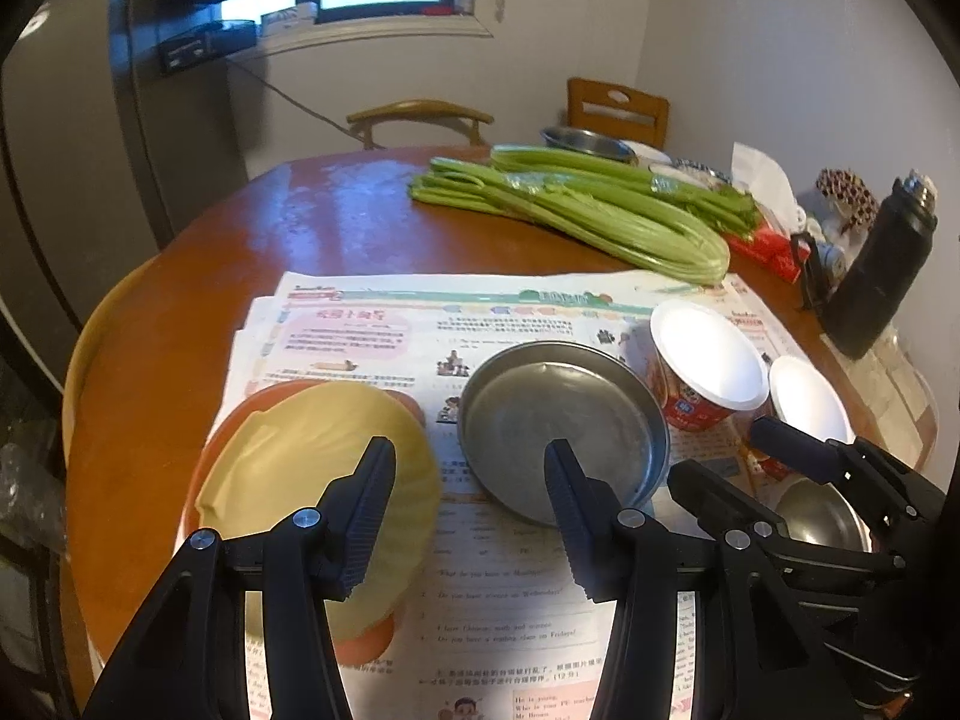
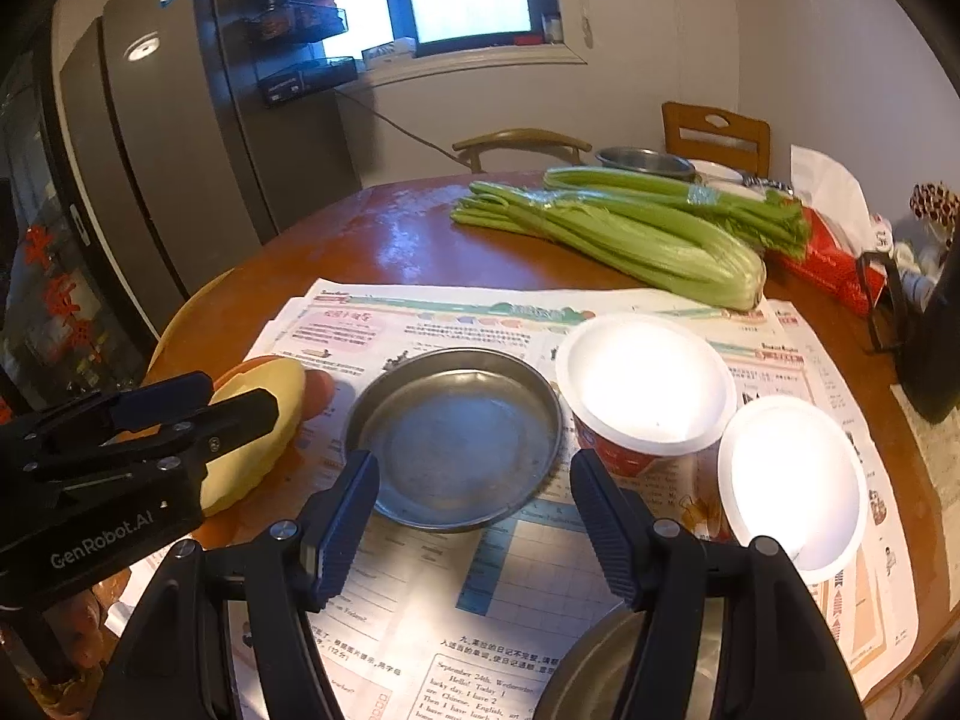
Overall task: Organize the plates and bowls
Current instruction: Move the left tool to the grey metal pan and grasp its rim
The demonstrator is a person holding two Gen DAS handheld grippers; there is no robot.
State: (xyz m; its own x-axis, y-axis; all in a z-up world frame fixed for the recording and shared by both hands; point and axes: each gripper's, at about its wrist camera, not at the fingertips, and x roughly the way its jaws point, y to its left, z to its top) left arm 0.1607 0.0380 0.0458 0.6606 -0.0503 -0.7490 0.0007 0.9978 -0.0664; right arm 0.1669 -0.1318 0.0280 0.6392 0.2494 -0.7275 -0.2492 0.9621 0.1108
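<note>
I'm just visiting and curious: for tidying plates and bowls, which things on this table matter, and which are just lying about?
Part of the job:
metal plate
yellow dish on orange plate
red paper bowl
second red paper bowl
near metal bowl

Just lying about:
celery
newspaper
red tissue pack
black flask

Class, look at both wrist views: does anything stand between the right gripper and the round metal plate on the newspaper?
Nothing visible does. The round metal plate lies flat on the printed newspaper, straight ahead of the right gripper, with only bare paper between. The red paper cup with a white inside stands beside the plate, off the path.
</note>
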